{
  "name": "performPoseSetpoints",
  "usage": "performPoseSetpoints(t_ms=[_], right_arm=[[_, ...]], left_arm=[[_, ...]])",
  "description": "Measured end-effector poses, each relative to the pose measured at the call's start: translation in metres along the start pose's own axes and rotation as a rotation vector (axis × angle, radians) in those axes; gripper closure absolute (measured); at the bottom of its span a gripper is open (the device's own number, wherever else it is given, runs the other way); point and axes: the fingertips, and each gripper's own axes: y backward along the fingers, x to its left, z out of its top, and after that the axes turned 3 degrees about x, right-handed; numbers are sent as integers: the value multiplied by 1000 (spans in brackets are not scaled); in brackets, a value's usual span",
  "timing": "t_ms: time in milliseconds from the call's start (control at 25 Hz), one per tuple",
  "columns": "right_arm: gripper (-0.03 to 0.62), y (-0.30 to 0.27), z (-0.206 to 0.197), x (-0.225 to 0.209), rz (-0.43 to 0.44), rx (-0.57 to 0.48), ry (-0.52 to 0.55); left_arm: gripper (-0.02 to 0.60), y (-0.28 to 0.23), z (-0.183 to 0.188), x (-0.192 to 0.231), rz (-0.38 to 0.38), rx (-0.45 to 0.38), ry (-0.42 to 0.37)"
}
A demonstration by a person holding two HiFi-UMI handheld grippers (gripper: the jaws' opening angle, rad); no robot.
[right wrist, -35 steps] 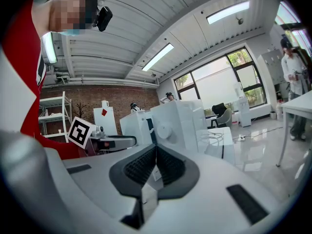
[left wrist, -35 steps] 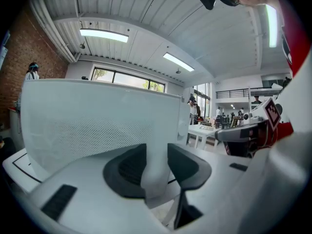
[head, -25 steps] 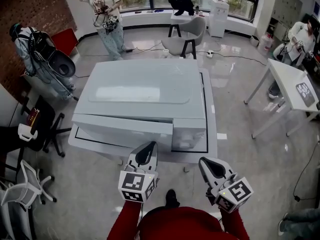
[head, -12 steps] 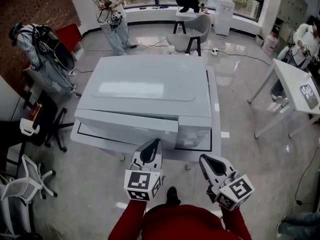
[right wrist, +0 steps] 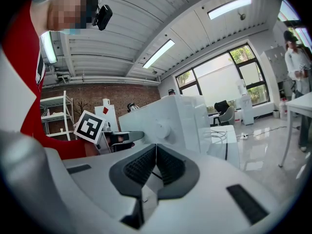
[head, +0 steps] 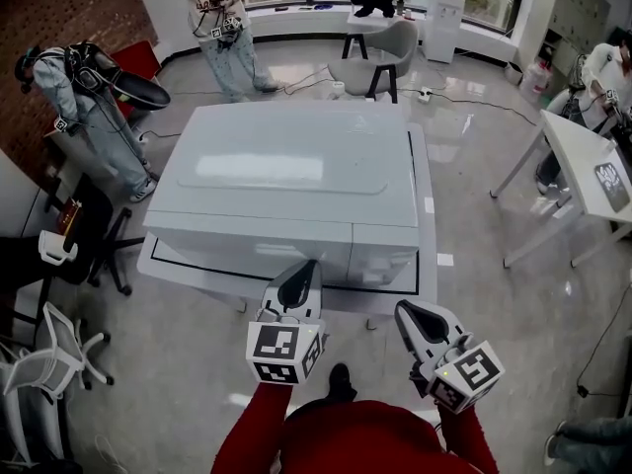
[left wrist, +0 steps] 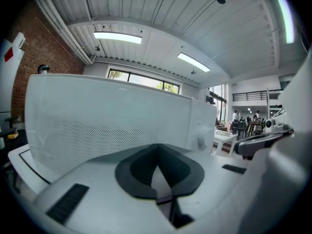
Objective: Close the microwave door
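Note:
A big white microwave (head: 286,181) stands on a low white table (head: 427,225). Its door (head: 252,250) lies flush with the front, beside the control panel (head: 383,257). My left gripper (head: 308,265) is shut and empty, its tip right at the door's front. In the left gripper view the perforated door (left wrist: 107,126) fills the frame just past the closed left gripper (left wrist: 157,147). My right gripper (head: 403,309) hangs back to the right, apart from the microwave, jaws shut on nothing. The right gripper view shows the right gripper (right wrist: 156,147), the microwave's (right wrist: 170,116) side and the left gripper (right wrist: 124,136).
A person (head: 222,18) stands behind the table, another at the far left (head: 94,117). A grey chair (head: 380,57) is at the back, a white desk (head: 583,171) at the right, office chairs (head: 49,363) at the left. Cables lie on the floor.
The door, ajar at its left edge a second ago, now lies flush with the microwave's front. The left gripper's tip has followed it in slightly. The right gripper has stayed put.

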Motion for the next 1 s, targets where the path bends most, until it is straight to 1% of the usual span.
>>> performPoseSetpoints(t_ms=[80,200,360,440,520,600,680,840,1000], right_arm=[[579,1,-1,-1,-5,8,0],[579,1,4,0,1,-15,-8],[579,3,0,0,-7,6,3],[579,4,-1,2,-8,14,16],[579,7,2,5,-5,13,30],[579,11,5,6,-2,0,41],[579,14,9,10,3,-17,46],[579,21,12,21,28,-43,67],[579,23,15,33,51,-70,86]], left_arm=[[571,0,-1,0,-6,-2,8],[571,0,-1,0,-9,-4,17],[571,-1,0,-1,-21,-16,34],[571,5,2,-5,-63,-37,52],[571,16,9,-14,-139,-81,55],[571,31,16,-22,-207,-128,43],[571,46,20,-25,-236,-152,14],[571,74,16,-29,-233,-151,-46],[571,97,5,-36,-233,-143,-73]])
